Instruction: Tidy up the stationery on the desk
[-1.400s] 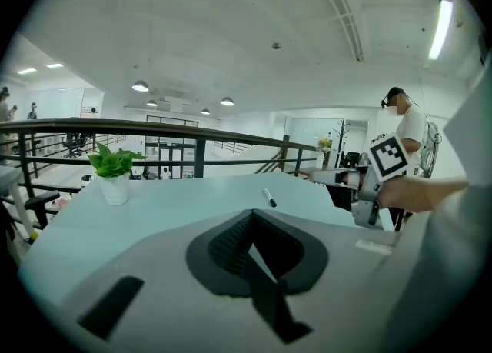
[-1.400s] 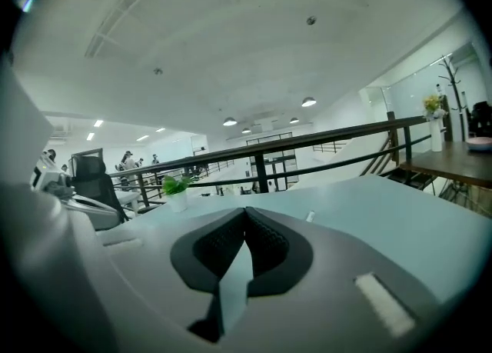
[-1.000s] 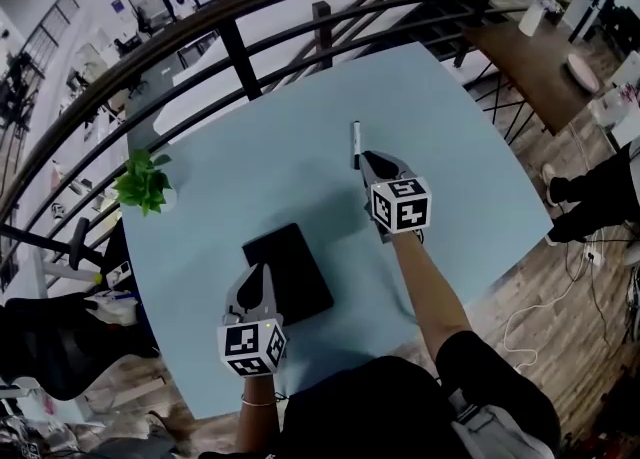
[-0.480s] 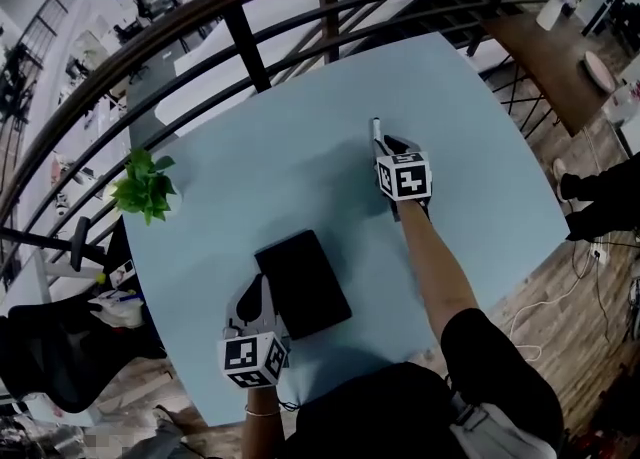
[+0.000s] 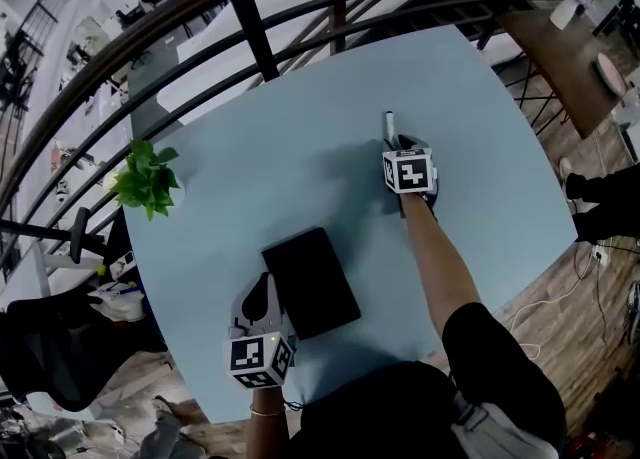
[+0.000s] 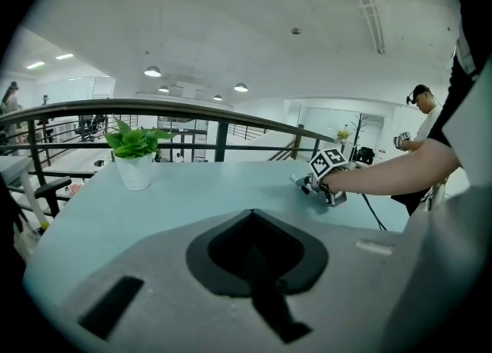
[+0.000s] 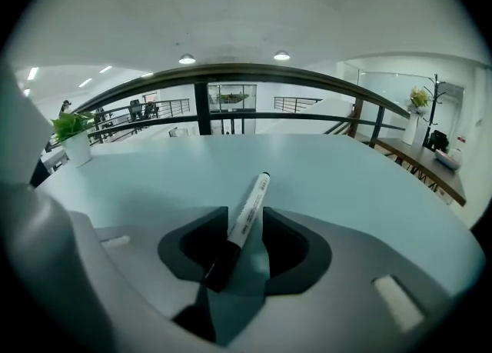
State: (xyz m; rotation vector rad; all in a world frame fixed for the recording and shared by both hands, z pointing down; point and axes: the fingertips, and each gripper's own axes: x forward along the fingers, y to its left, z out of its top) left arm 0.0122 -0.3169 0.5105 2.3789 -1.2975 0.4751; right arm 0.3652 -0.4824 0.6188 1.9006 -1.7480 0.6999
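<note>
A black-and-white marker pen (image 5: 389, 125) lies on the light blue table (image 5: 300, 157), right of middle. My right gripper (image 5: 401, 141) is down over its near end. In the right gripper view the marker (image 7: 255, 194) lies between the jaws, which have just been opening, and bare table shows beside it, so the right gripper (image 7: 244, 214) is open. A flat black notebook (image 5: 311, 281) lies near the front edge. My left gripper (image 5: 264, 280) sits shut at its left side, its jaws (image 6: 254, 224) meeting with nothing between them. The right gripper (image 6: 326, 178) also shows in the left gripper view.
A small potted plant (image 5: 147, 180) stands at the table's left edge, seen too as a plant (image 6: 136, 156) in a white pot. A dark curved railing (image 5: 250, 27) runs behind the table. A wooden table (image 5: 560, 57) is at the far right.
My right gripper has come down and forward over the marker's near end, and its jaws have opened around it. The left gripper has stayed beside the notebook's left edge.
</note>
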